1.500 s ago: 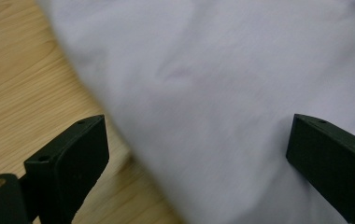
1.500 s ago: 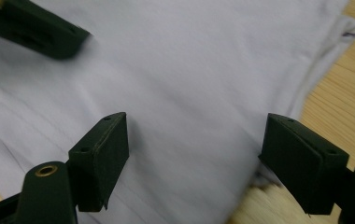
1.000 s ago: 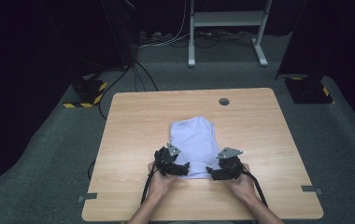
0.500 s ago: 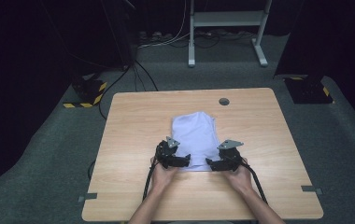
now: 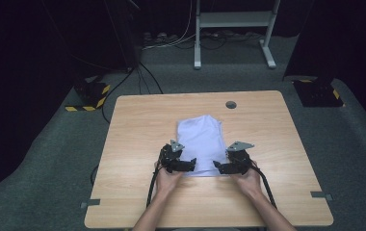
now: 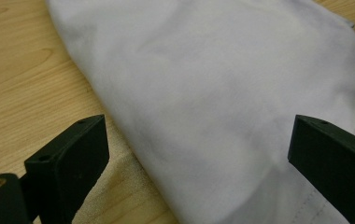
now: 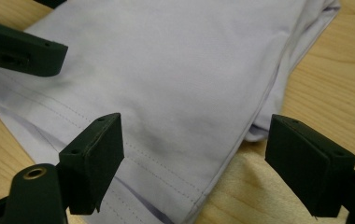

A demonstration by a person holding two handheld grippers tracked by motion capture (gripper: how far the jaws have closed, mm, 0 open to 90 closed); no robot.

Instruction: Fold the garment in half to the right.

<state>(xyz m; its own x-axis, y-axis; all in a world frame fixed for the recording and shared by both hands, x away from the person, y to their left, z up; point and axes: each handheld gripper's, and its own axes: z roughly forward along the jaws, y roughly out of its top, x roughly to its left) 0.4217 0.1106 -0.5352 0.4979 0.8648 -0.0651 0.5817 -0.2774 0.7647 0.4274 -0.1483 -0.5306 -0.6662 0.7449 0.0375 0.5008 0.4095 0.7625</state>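
Both hand-held grippers (image 5: 205,165) flank folded cloth's (image 5: 201,139) near edge.

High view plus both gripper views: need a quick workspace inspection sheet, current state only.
Surface: light wooden table, round cable port near the far edge, bare around the cloth.
Job's things: folded pale lilac garment lying flat at table centre; stitched hem at its near edge.
Clutter: nothing seen on the table.
Grippers: left gripper open, fingers straddling the garment's near left edge; right gripper open, fingers straddling the near right corner. Neither is closed on cloth.
Cables: one black cable trails from each gripper toward the near table edge.
Surroundings: grey carpet, white stand legs, two black bases with yellow hazard stripes, floor cables behind.
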